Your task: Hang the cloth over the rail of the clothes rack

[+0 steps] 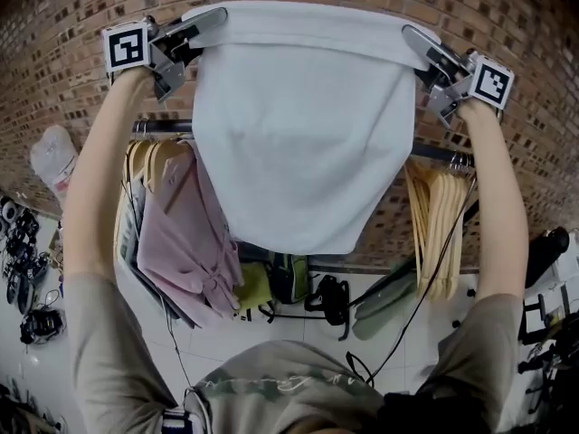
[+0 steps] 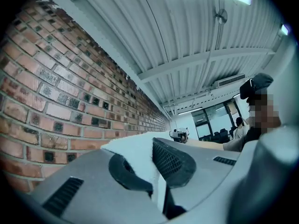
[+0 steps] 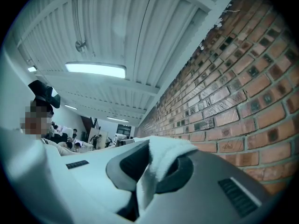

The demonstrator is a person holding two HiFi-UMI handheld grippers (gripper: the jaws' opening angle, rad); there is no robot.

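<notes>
White cloth [image 1: 298,143] is hanging spread between your two grippers, raised in front of the brick wall [image 1: 72,25]. Your left gripper [image 1: 213,18] is pinching its corner at 10 o'clock, jaws closed tight on the fabric. Your right gripper [image 1: 414,39] is clamping the corner at 2 o'clock the same way. The rail [image 1: 156,127] is running behind the cloth, with a pink garment [image 1: 181,233] hanging at 8 o'clock.
</notes>
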